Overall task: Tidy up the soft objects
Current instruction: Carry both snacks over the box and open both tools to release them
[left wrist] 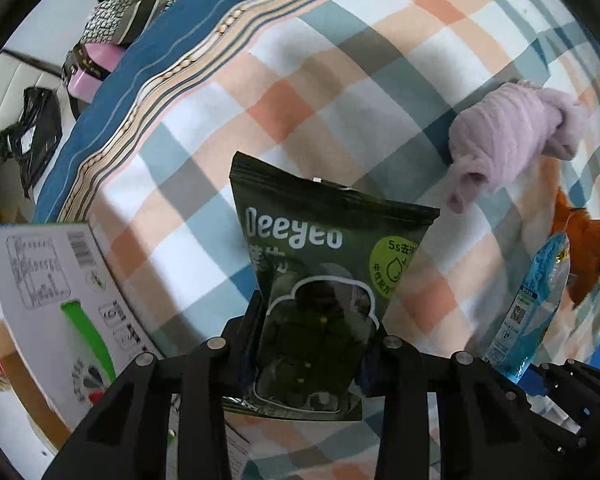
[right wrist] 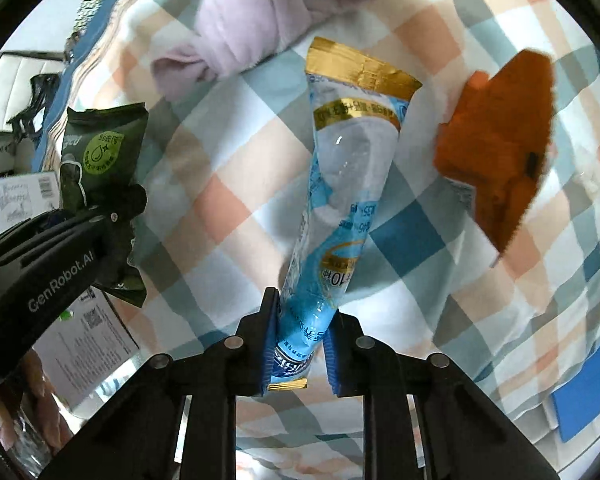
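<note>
My left gripper (left wrist: 312, 344) is shut on a dark green Deeyeo packet (left wrist: 320, 264) and holds it upright above the checked bedspread (left wrist: 260, 92). My right gripper (right wrist: 300, 344) is shut on the lower end of a blue and clear packet with a gold top (right wrist: 348, 168), also held up. The blue packet shows at the right of the left wrist view (left wrist: 532, 304). The green packet and left gripper show at the left of the right wrist view (right wrist: 100, 152). A lilac fleece item (left wrist: 512, 128) and an orange plush piece (right wrist: 504, 148) lie on the bedspread.
A white cardboard box (left wrist: 48, 280) with printed diagrams stands at the left by the bed. A pink item (left wrist: 88, 68) and a black bag (left wrist: 36, 128) lie beyond the bed's blue edge. A blue patch (right wrist: 588, 380) lies at the lower right.
</note>
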`<state>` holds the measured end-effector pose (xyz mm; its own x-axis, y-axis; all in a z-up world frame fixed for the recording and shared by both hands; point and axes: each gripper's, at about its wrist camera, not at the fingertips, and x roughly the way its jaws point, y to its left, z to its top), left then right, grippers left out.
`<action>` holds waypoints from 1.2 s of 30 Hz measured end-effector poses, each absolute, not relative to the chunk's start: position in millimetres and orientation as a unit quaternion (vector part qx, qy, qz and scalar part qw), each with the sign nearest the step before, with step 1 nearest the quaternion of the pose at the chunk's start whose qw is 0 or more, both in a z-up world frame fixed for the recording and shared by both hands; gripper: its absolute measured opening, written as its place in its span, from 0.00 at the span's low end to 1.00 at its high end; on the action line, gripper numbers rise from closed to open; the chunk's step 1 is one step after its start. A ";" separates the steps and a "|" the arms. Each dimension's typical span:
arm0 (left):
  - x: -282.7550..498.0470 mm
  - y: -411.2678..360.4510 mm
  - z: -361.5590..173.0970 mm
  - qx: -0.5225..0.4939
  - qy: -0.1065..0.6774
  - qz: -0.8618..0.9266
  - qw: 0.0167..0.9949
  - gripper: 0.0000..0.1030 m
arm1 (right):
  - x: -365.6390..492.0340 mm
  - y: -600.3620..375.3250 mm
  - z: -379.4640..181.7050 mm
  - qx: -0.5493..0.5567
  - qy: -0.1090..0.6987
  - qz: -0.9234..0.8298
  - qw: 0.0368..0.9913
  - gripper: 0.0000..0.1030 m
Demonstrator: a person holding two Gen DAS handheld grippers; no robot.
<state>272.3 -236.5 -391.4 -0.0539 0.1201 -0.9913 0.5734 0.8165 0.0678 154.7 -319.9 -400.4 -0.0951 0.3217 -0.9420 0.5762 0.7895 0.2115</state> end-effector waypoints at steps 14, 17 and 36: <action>259.3 -208.8 -287.7 0.145 0.676 -0.195 0.695 0.32 | 156.0 -287.2 -330.2 0.241 0.697 -0.067 0.672 0.20; 253.3 -199.7 -261.1 0.124 0.663 -0.202 0.710 0.32 | 156.6 -280.9 -298.1 0.222 0.683 -0.057 0.693 0.20; 245.9 13.7 -174.6 0.002 0.623 -0.107 0.775 0.32 | 208.6 -136.3 -182.2 0.132 0.646 0.100 0.745 0.20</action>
